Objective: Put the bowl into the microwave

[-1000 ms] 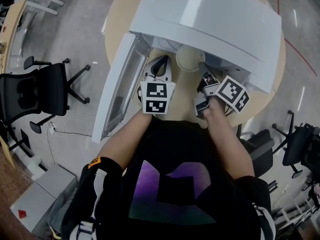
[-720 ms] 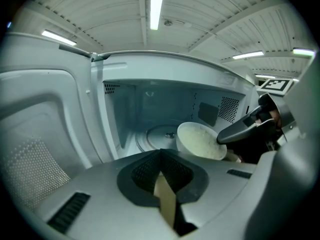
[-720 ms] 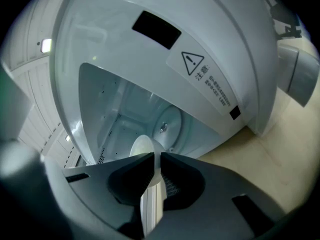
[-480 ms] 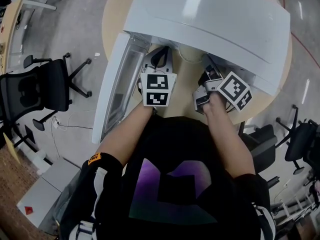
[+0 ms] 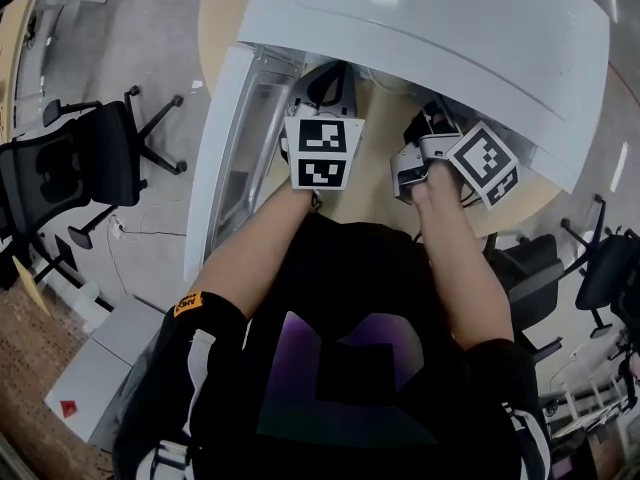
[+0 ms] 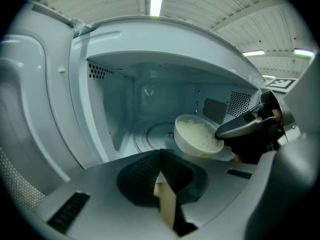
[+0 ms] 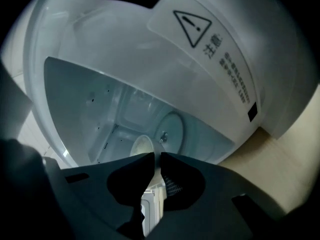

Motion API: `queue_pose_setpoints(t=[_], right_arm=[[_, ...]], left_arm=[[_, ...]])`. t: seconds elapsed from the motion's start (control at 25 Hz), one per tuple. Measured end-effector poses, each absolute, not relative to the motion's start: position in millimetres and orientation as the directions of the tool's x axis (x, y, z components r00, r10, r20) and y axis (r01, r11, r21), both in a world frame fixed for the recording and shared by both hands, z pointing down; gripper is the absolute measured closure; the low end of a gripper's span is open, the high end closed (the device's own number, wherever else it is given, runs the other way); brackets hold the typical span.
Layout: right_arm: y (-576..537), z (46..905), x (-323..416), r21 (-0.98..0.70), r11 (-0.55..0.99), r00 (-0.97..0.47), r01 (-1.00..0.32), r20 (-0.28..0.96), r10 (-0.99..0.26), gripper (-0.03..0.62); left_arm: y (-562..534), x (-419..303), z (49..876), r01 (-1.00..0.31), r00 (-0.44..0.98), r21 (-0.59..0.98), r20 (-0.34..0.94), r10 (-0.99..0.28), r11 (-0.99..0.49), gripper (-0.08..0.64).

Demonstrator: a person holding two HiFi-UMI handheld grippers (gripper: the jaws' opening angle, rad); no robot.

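The white microwave [image 5: 430,28] sits on a round tan table [image 5: 375,178], at 12 o'clock from the person. Its door [image 5: 225,158] is wide open and hangs out at about 10 o'clock.

The bowl [image 6: 197,134] is inside the microwave's opening. It is white and has white rice [image 6: 199,132] in it. It is tipped a little, so the rice shows. The round glass plate [image 6: 152,134] on the microwave floor is just beside it, toward 9 o'clock in the left gripper view. I cannot tell if the bowl touches the plate.

The right hand-held gripper [image 7: 156,156] pinches the rim of the bowl. Its two black jaws are squeezed close, with only the thin rim between them.

The left hand-held gripper [image 6: 160,154] holds nothing. Its jaws are pressed together. It points into the opening, near the door side.

A warning sticker [image 7: 192,21] with a triangle is on the microwave, at 12 o'clock in the right gripper view.

A black chair [image 5: 80,168] stands on the floor at 9 o'clock.
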State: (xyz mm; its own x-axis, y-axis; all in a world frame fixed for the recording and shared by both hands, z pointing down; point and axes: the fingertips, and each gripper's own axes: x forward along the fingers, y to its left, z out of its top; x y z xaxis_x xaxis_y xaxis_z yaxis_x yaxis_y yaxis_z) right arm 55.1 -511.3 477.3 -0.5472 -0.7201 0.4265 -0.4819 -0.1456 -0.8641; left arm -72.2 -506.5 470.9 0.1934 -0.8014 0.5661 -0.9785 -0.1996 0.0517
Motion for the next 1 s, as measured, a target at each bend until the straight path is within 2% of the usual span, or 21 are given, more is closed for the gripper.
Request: queue_pose_setpoints(t=[1.0], right_arm=[[-542.1,496.0,43.3,-0.872,-0.164,-0.467,-0.461,0.395,-0.791,0.541]], left_arm=[[-519.9,-71.8,466.2,-0.971,0.221,0.045,0.555,-0.802,-0.237,0.515]])
